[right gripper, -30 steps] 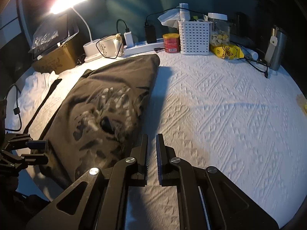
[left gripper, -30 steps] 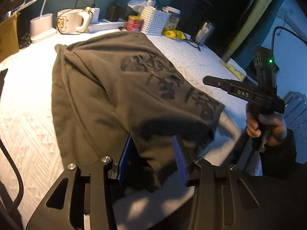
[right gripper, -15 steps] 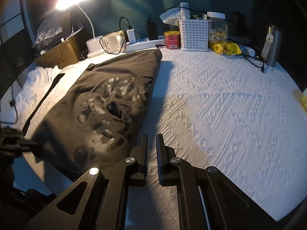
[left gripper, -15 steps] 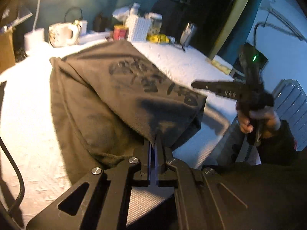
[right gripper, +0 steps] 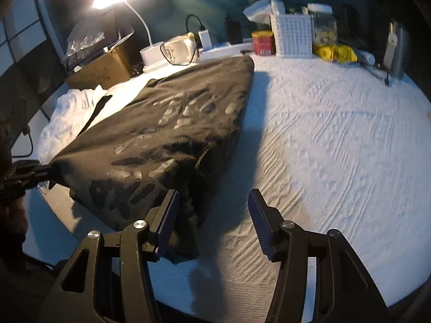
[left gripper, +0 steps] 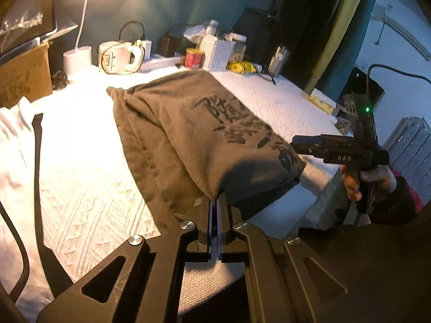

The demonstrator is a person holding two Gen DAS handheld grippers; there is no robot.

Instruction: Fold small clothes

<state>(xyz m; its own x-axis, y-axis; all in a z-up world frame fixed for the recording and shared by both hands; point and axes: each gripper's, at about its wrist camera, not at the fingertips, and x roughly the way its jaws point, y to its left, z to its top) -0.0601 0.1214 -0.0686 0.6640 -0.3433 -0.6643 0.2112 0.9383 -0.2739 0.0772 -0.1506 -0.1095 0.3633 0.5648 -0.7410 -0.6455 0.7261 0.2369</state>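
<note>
Brown garment [left gripper: 188, 140] lies on white textured bedspread [right gripper: 336, 140]; lamp-lit clutter far. Left gripper [left gripper: 215, 204] clamped on its near edge; right gripper [right gripper: 212, 204] opening, pads touching nothing. Print illegible.

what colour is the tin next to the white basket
Red, with a yellow lid: the tin shows best in the left wrist view.

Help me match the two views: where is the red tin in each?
Left wrist: red tin at top centre, left of the white basket.
Right wrist: red tin at top, right of centre, left of the basket.
Shared landmark: white basket.
</note>
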